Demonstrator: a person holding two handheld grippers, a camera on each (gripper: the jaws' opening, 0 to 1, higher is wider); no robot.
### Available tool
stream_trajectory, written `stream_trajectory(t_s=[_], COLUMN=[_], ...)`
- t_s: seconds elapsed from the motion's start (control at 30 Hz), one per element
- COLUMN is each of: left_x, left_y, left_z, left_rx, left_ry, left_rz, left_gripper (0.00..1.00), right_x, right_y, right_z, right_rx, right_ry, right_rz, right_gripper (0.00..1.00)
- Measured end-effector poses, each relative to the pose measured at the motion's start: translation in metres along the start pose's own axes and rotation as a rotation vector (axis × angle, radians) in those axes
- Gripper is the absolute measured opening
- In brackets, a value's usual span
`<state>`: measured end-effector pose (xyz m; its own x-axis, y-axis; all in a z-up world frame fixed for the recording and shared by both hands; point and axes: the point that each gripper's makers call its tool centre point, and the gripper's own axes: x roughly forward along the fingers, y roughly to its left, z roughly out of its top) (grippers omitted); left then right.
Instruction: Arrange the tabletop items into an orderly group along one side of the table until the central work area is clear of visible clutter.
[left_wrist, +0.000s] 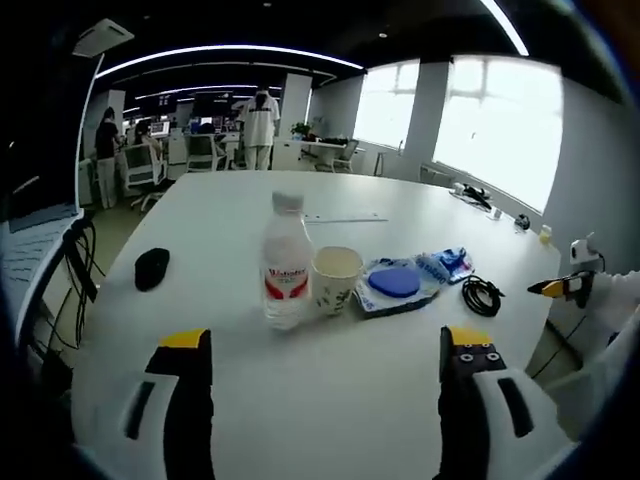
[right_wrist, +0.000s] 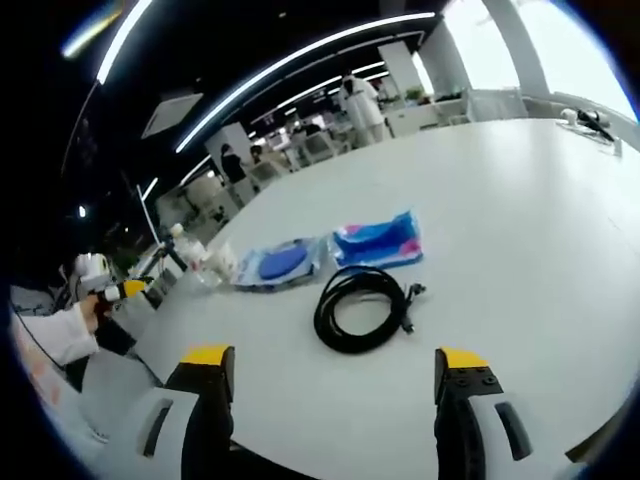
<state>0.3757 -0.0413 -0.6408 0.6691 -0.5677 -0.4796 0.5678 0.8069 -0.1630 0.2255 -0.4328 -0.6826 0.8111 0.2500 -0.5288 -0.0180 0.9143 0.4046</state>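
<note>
Left gripper view: mouse left of bottle and cup. Right gripper view: coiled black cable, blue packets. Both grippers wide apart, empty.

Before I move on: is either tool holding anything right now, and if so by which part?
Nothing is held. The left tool and the right tool are both open with only bare table between their jaws.

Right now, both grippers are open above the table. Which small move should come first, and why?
Probably lower the open right gripper onto the coiled black cable. It lies loose on the white table straight ahead of the jaws, apart from the blue packets, while the bottle and paper cup already stand together.
</note>
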Motion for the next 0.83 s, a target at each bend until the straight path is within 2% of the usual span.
stream_trajectory(t_s=[0.1,0.23,0.83], left_x=[-0.004,-0.007,-0.010], left_y=[-0.007,-0.011,-0.006], left_z=[-0.015,-0.023,-0.031], left_rx=[0.003,-0.013,-0.032], left_ry=[0.024,0.027,0.033], left_rz=[-0.012,-0.014,-0.004], left_gripper=[0.95,0.95,0.92], right_x=[0.001,0.002,0.005], right_y=[-0.001,-0.001,-0.001], right_z=[-0.002,-0.004,-0.012], right_rx=[-0.002,-0.005,0.005], right_ry=[0.011,0.024,0.046], right_rz=[0.001,0.006,0.007], right_gripper=[0.83,0.83,0.81])
